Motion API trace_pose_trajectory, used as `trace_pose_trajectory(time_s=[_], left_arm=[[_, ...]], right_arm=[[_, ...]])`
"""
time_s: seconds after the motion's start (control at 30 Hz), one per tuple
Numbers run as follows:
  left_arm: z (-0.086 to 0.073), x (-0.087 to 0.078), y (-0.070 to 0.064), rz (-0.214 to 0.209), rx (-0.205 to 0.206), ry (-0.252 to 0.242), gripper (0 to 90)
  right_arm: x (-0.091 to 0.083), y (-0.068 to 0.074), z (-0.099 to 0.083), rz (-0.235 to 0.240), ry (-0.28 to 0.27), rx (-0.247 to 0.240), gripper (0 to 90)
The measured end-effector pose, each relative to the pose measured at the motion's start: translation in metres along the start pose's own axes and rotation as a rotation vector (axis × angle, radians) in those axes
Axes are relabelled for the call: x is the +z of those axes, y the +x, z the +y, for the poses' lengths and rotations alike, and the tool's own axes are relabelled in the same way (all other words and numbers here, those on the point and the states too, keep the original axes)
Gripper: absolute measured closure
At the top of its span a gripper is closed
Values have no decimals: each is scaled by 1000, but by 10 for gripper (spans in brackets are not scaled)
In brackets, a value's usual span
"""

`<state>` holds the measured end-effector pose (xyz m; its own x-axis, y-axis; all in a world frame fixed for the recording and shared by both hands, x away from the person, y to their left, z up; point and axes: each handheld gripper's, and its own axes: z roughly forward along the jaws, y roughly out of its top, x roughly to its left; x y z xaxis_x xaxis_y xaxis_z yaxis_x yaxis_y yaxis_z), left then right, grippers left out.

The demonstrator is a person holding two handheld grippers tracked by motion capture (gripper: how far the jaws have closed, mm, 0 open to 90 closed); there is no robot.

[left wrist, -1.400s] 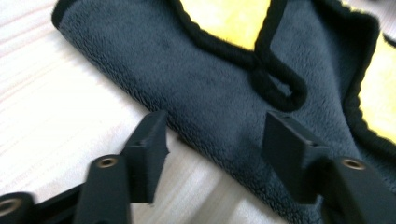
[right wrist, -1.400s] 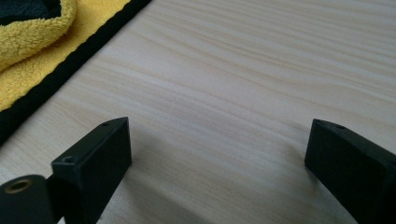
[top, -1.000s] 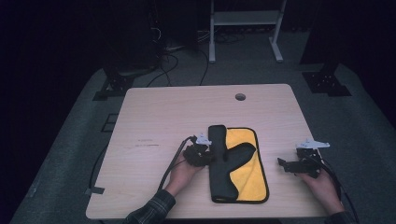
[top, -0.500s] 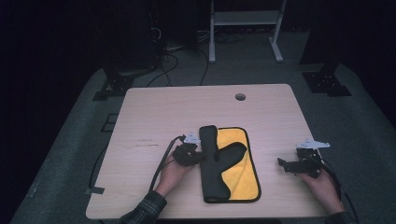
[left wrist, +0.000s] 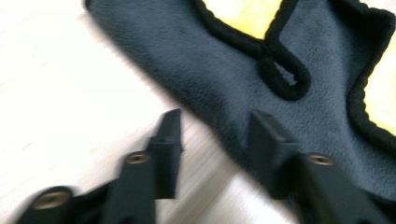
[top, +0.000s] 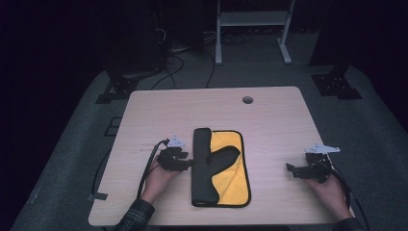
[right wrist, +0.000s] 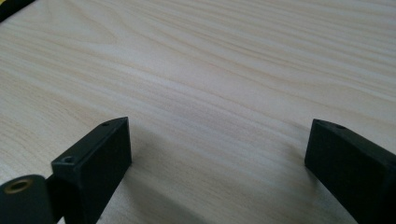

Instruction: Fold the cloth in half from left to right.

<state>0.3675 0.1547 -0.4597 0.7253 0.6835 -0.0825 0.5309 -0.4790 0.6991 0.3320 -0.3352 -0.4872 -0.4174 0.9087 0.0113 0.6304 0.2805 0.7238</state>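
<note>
1. On the wooden table [top: 269,120], near its front edge and a little left of centre, lies a cloth [top: 219,166], yellow on one face and dark grey on the other, with black piping round its edge.
2. Its left part is folded over, so a dark band runs front to back, and one dark corner flap reaches across the yellow.
3. At the cloth's left edge sits the left gripper [top: 185,162], held in the person's left hand [top: 158,177].
4. Seen from the left gripper view, the jaws stand apart with nothing between them: one tip is over bare wood, the other at or over the grey cloth's edge [left wrist: 280,93].
5. Well to the right of the cloth, the right gripper [right wrist: 217,154] hovers low over bare wood, its jaws spread wide and empty.
</note>
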Motion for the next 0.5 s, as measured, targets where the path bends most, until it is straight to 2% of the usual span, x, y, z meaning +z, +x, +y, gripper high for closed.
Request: trace_pose_trajectory(time_s=[0.03, 0.07, 0.1, 0.2, 0.23, 0.3, 0.37, 0.5], left_arm=[[0, 0, 0, 0, 0, 0, 449], [-2, -3, 1, 20, -2, -4, 449], [-7, -9, 3, 35, 2, 6, 363], [-15, -13, 6, 39, 0, 19, 269], [-19, -15, 7, 42, 4, 27, 269], [-31, -20, 6, 64, 20, 44, 185], [-36, -24, 5, 76, 37, 45, 150], [-47, -29, 5, 67, 50, 40, 52]], right_arm=[[0, 0, 0, 0, 0, 0, 63], [0, 0, 0, 0, 0, 0, 63], [0, 0, 0, 0, 0, 0, 63], [0, 0, 0, 2, -1, -3, 63], [0, 0, 0, 2, -1, -3, 63], [0, 0, 0, 8, 1, -10, 64], [0, 1, 1, 12, 11, -16, 65], [0, 2, 3, 20, 29, -25, 65]])
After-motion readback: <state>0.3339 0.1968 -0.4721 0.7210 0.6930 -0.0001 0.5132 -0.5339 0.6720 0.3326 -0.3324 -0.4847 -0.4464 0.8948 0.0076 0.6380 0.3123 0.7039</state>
